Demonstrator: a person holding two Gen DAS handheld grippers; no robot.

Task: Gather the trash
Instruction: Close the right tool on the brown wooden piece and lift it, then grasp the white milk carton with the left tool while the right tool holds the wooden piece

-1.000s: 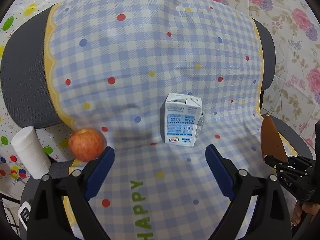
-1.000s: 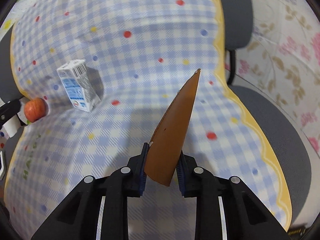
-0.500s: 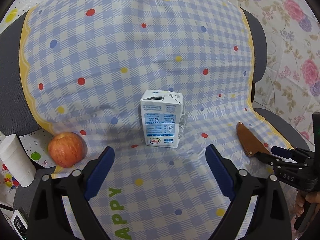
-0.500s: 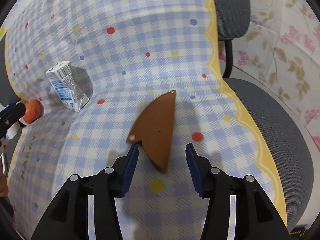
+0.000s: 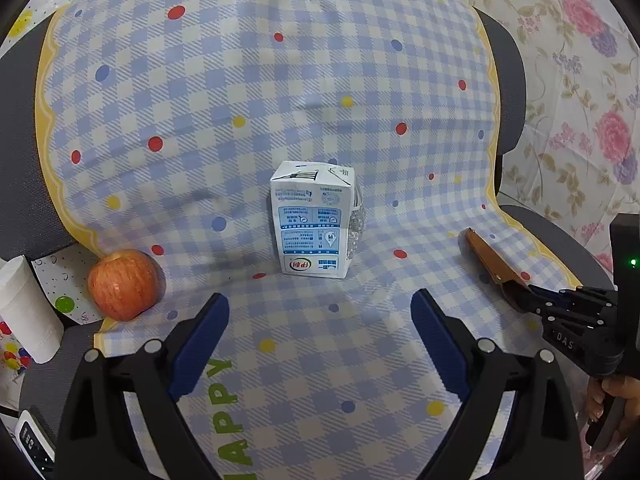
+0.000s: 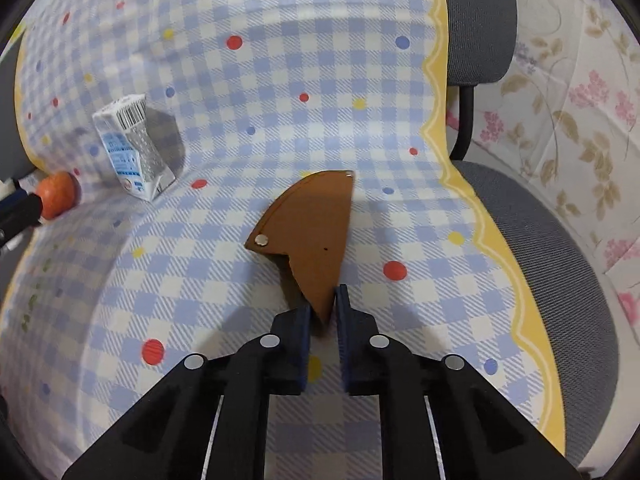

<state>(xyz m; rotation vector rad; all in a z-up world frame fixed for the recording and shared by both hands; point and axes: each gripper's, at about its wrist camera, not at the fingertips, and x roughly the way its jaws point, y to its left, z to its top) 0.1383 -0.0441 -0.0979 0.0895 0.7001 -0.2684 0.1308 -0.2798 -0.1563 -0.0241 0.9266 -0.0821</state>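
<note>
On the checked cloth [image 5: 240, 80], right tool [image 6: 322, 312] closing on brown sheath [image 6: 316, 232]; left tool [image 5: 320, 320] released, facing carton [image 5: 312, 224].

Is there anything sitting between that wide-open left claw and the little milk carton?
Nothing visible. The left gripper faces the milk carton across bare checked cloth; the apple lies well off to its left.

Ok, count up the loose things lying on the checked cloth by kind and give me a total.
Milk carton: 1
Apple: 1
Brown leather piece: 1
Total: 3
</note>
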